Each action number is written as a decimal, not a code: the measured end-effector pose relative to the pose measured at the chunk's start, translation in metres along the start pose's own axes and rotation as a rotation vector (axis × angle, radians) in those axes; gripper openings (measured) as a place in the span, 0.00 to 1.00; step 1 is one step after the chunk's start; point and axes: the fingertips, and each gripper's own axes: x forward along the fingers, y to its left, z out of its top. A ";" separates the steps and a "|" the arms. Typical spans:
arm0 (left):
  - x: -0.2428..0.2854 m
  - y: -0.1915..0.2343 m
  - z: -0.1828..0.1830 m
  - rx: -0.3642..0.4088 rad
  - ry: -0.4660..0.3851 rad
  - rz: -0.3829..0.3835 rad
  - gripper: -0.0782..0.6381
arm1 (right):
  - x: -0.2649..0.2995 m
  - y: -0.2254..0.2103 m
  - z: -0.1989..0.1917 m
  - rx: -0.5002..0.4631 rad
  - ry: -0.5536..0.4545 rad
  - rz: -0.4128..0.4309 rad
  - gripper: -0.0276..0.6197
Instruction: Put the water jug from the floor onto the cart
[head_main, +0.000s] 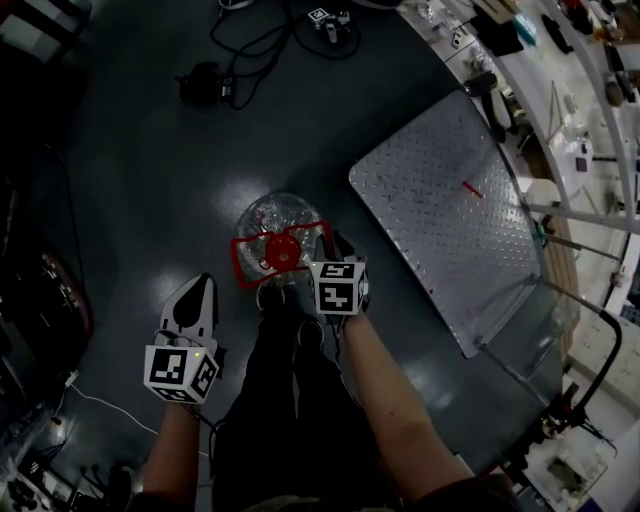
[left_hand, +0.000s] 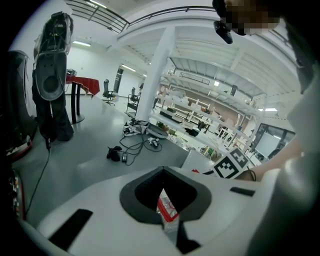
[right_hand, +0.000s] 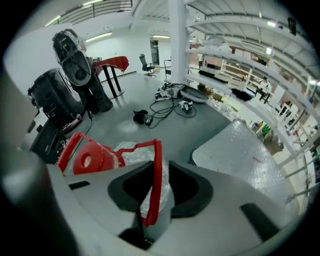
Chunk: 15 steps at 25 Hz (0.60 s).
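The clear water jug (head_main: 277, 217) with a red cap (head_main: 283, 253) and a red frame handle (head_main: 243, 262) stands on the dark floor, just left of the cart's metal platform (head_main: 450, 200). My right gripper (head_main: 328, 243) reaches down at the jug's right side. In the right gripper view the handle's red bar (right_hand: 156, 172) runs between the jaws of the right gripper (right_hand: 150, 202), with a gap showing beside it. My left gripper (head_main: 203, 285) hangs lower left of the jug, tips together, holding nothing. A sliver of the jug (left_hand: 166, 206) shows in the left gripper view.
The person's legs (head_main: 290, 400) stand right behind the jug. Cables and a black device (head_main: 205, 82) lie on the floor beyond it. The cart's push bar (head_main: 590, 330) rises at the platform's near right end. Shelving (head_main: 570, 60) lines the right; black equipment (right_hand: 55, 100) stands at the left.
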 end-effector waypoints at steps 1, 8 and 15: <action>0.001 0.000 0.000 0.000 0.001 -0.002 0.12 | 0.001 -0.001 0.000 -0.011 0.005 -0.006 0.16; 0.004 -0.002 -0.002 0.001 0.004 -0.010 0.12 | 0.004 0.002 -0.003 0.000 0.040 0.030 0.09; -0.002 0.001 0.000 -0.001 0.007 -0.002 0.12 | -0.009 0.013 0.003 -0.025 -0.016 0.078 0.09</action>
